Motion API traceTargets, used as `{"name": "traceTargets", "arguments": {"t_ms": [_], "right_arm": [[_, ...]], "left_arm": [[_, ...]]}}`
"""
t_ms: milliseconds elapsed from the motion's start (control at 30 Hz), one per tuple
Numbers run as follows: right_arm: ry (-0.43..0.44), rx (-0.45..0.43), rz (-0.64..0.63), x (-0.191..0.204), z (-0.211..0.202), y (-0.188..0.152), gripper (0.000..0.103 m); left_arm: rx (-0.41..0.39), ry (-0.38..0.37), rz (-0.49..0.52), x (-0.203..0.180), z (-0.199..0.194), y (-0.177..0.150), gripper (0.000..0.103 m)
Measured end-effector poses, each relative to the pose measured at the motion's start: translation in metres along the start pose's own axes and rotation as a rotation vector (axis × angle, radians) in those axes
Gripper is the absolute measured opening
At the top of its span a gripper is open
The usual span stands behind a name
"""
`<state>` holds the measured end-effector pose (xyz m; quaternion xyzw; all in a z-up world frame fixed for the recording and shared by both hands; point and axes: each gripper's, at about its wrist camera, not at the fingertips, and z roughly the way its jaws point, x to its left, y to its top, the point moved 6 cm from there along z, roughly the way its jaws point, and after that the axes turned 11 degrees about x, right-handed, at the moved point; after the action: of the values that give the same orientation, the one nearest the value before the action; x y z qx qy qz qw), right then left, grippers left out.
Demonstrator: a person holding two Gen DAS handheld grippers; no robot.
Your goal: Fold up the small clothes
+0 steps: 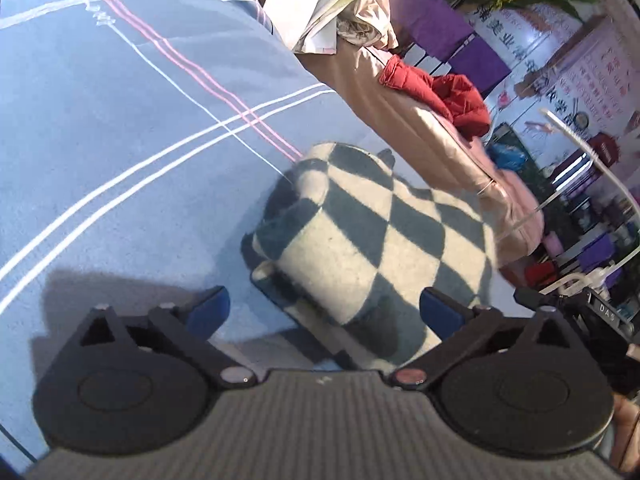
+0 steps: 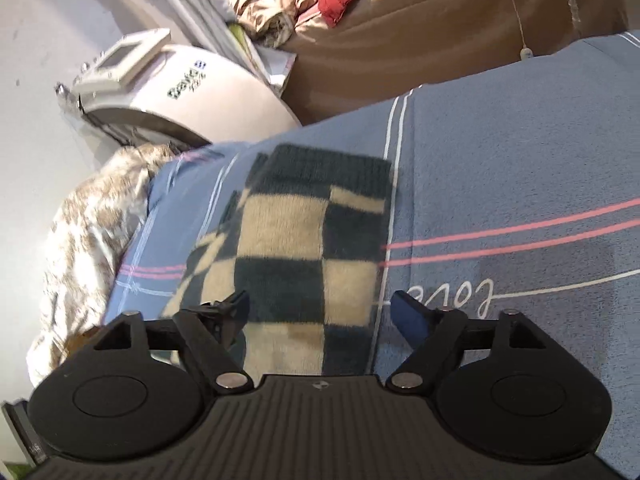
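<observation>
- Left wrist view: your left gripper (image 1: 324, 312) is spread wide and holds nothing. The sock (image 1: 372, 236) lies on the sheet (image 1: 120, 140), starting between the fingertips and running toward the right of the frame, already doubled over by the look of it.
- Right wrist view: your right gripper (image 2: 320, 312) is also released and empty. The sock (image 2: 308, 248) sits at lower centre, dead ahead, its near end between the fingers, its long axis pointing up the frame along them.
- Judged from both views, neither hand is clearly nearer.
</observation>
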<state>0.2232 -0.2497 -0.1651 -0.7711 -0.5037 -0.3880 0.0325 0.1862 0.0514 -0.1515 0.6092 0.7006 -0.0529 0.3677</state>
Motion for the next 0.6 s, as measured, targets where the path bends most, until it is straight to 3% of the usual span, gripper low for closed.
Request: {"name": "traceTargets", "arguments": {"t_ms": [133,200,333,400,500,533,600], "right_arm": [[0.169,0.054,0.128,-0.015,0.017,-0.001,0.103],[0.173,0.101,0.176,-0.019,0.034,-0.004,0.103],[0.247,0.082,0.213,-0.016,0.06,0.002,0.103],[0.29,0.052,0.224,-0.013,0.07,0.008,0.103],[0.266,0.043,0.242,-0.008,0.08,0.018,0.103],[0.233,0.043,0.241,-0.007,0.082,0.021,0.089],[0.202,0.043,0.228,-0.006,0.079,0.022,0.078]], "left_arm": [[0.074,-0.094,-0.088,0.012,0.038,-0.004,0.103],[0.024,-0.077,-0.085,0.009,0.051,0.0,0.103],[-0.013,-0.131,-0.152,0.007,0.073,0.018,0.099],[0.011,-0.159,-0.177,0.007,0.084,0.028,0.065],[0.023,-0.177,-0.209,0.006,0.095,0.035,0.048],[0.022,-0.164,-0.196,0.003,0.096,0.036,0.047],[0.009,-0.126,-0.153,-0.008,0.092,0.036,0.042]]}}
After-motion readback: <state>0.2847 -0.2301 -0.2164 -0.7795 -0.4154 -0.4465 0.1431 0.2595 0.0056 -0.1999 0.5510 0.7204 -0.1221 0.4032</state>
